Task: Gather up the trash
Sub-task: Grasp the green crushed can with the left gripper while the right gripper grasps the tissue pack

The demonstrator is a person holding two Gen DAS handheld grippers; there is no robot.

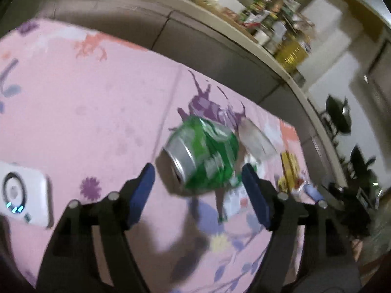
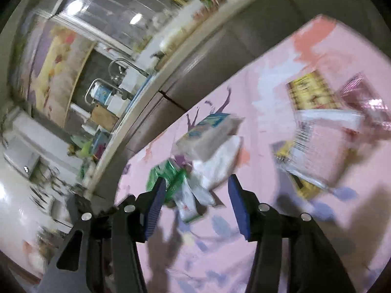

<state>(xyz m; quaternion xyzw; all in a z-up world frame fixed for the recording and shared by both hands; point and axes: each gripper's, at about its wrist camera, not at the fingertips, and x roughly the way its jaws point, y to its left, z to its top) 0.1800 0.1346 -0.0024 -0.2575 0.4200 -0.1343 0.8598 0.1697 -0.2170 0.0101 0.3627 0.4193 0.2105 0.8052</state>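
A crushed green drink can (image 1: 204, 157) lies on its side on the pink flowered table cover (image 1: 85, 102), silver end toward me. My left gripper (image 1: 198, 183) is open, its blue pads on either side of the can, not touching it. In the right wrist view a small carton (image 2: 207, 134), crumpled white paper (image 2: 217, 166) and the green can (image 2: 168, 175) lie in a blurred pile. My right gripper (image 2: 195, 200) is open just in front of that pile, holding nothing.
A white device with a lit ring (image 1: 24, 195) sits at the left. Yellow and clear wrappers (image 2: 315, 131) and a pink foil pack (image 2: 366, 102) lie at the right. A grey partition wall (image 1: 195, 44) borders the table's far edge. Both views are motion-blurred.
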